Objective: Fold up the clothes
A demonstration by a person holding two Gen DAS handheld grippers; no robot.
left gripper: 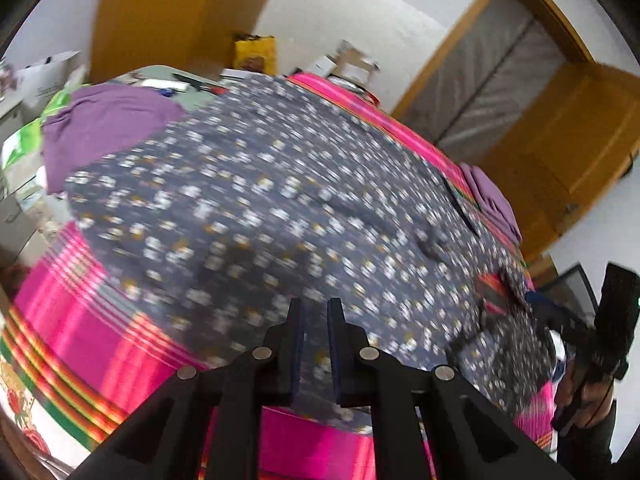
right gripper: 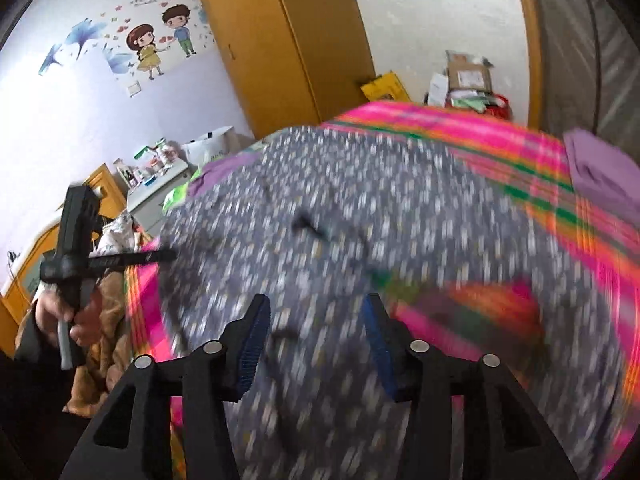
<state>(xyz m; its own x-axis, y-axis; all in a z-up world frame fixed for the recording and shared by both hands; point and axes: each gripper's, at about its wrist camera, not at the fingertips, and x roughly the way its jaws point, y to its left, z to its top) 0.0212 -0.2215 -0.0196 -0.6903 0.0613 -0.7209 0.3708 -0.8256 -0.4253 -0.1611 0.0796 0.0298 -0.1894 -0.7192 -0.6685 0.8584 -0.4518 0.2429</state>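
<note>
A grey-blue flower-print garment point(left gripper: 280, 208) point(right gripper: 360, 220) lies spread over the bed's pink striped cover point(left gripper: 80, 320) point(right gripper: 480, 132). Both views are blurred. My left gripper point(left gripper: 315, 308) hovers over the garment's near edge; its jaws stand a narrow gap apart with nothing between them. My right gripper point(right gripper: 314, 314) is open wide above the garment, and nothing is held. In the left wrist view, the right gripper shows at the far right, off the bed's corner, as a black body point(left gripper: 616, 320). A hand point(right gripper: 60, 320) holds the left one beside the bed.
A loose purple garment point(left gripper: 104, 128) lies at the bed's far left, and a folded purple one point(left gripper: 492, 196) point(right gripper: 600, 172) near the right edge. Boxes and a yellow bag point(left gripper: 256, 54) stand beyond the bed. There is a wooden wardrobe point(right gripper: 288, 40) and a side table with bottles point(right gripper: 156, 168).
</note>
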